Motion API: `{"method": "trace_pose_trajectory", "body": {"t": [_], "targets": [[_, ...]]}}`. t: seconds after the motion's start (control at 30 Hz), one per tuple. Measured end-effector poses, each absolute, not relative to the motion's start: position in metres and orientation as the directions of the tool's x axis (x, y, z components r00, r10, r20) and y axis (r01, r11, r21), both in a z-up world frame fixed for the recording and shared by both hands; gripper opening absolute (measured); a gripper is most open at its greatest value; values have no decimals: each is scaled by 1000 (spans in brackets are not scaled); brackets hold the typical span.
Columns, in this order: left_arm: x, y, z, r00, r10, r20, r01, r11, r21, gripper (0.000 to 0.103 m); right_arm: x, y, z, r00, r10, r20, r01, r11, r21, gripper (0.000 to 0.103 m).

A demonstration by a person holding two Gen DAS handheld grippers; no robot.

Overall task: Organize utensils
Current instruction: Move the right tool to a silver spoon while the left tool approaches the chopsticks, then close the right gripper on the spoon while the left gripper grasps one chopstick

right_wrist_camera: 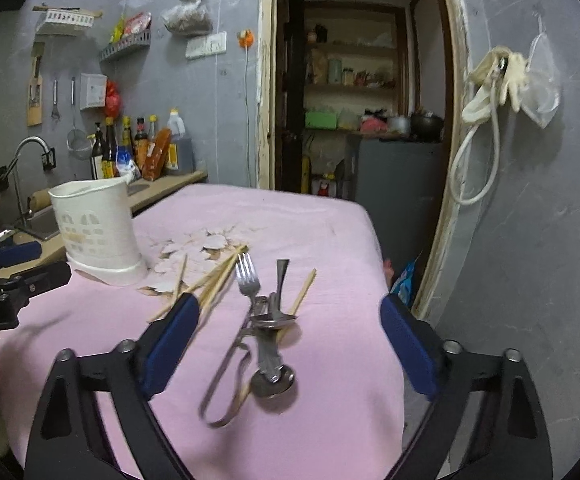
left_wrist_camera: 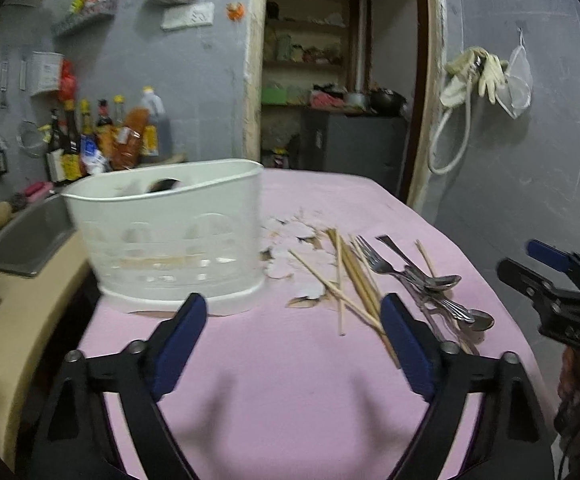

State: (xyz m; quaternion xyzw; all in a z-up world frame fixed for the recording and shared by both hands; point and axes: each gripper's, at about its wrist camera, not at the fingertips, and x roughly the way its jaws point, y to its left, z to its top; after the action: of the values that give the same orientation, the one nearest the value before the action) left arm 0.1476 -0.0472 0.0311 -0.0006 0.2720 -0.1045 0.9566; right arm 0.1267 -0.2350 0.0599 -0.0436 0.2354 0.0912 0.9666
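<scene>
hovering over the pink table [right_wrist_camera: 330,216], both grippers' fingers [left_wrist_camera: 181,344] [right_wrist_camera: 406,344] spread wide, holding nothing.

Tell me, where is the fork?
In the right wrist view the fork lies mid-table on the pink cloth, between the chopsticks and the spoons.

On the pink surface [right_wrist_camera: 330,232], a fork [right_wrist_camera: 248,278], spoons [right_wrist_camera: 271,382] and chopsticks [right_wrist_camera: 217,276] lie scattered right of the white utensil holder [right_wrist_camera: 97,232]. The right gripper [right_wrist_camera: 290,344] hovers over the spoons, jaws apart, holding nothing.
</scene>
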Motion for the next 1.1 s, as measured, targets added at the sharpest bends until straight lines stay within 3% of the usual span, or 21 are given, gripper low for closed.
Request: {"method": "trace_pose_trajectory", "body": {"t": [0.07, 0.17, 0.37, 0.5, 0.7, 1.1], "targets": [[161, -54, 28, 805, -225, -549, 225, 972, -69, 68, 140, -240, 56, 854, 180, -488, -218, 976, -20, 76], [179, -60, 22, 768, -260, -585, 254, 963, -95, 56, 155, -244, 49, 824, 205, -528, -241, 971, 1, 57], [213, -65, 11, 678, -329, -657, 277, 943, -187, 38, 178, -249, 37, 760, 245, -602, -288, 957, 26, 47], [232, -62, 5, 628, -353, -694, 265, 935, -236, 26, 201, -250, 38, 720, 287, -632, -324, 944, 60, 31], [245, -62, 6, 598, -357, -717, 244, 934, -262, 24, 242, -242, 29, 637, 328, -697, -369, 924, 97, 18], [272, -59, -9, 547, -323, -773, 174, 946, -272, 18, 295, -215, 12, 538, 222, -813, -397, 918, -12, 16]]}}
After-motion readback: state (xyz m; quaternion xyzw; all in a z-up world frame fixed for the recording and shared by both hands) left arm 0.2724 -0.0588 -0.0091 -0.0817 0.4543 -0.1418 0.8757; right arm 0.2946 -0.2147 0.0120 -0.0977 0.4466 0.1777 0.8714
